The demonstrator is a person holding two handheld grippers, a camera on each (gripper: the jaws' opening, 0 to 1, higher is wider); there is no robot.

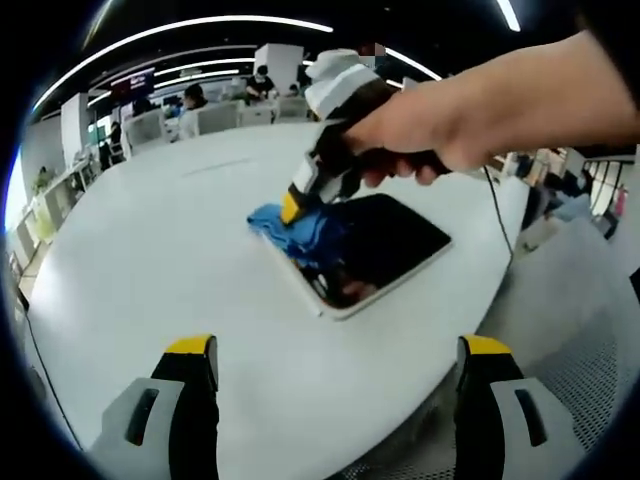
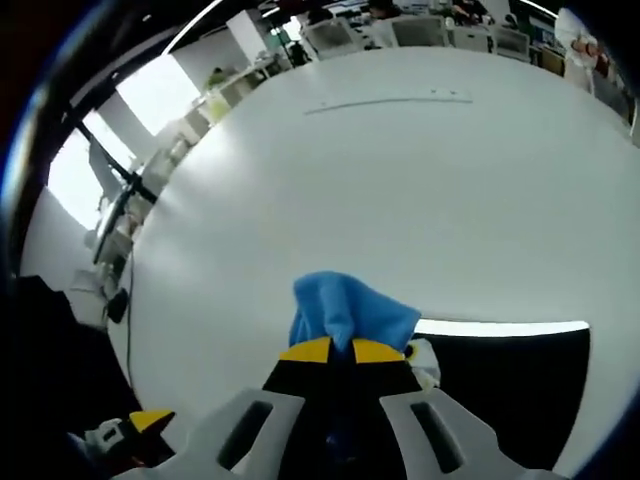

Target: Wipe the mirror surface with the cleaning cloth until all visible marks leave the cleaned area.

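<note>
Here's the mirror [image 1: 375, 250], a flat rectangle with a pale rim lying on the white table [image 1: 150, 260], toward its near right edge. Its glass reads almost black, with a blurred reflection near the front corner. The blue cloth [image 1: 290, 228] sits bunched on the far left corner of the mirror, spilling over the rim onto the table. The right gripper [image 1: 292, 205] comes in from above, a hand [image 1: 450, 120] wrapped around it, yellow-tipped jaws pinched on the cloth. From the right gripper view the cloth [image 2: 350, 312] bulges up between the closed tips, and the mirror [image 2: 510, 385] is cut off at the frame's edge. Marks on the glass are too dark to make out. The left gripper [image 1: 338, 350] hovers near, jaws wide apart, holding nothing.
</note>
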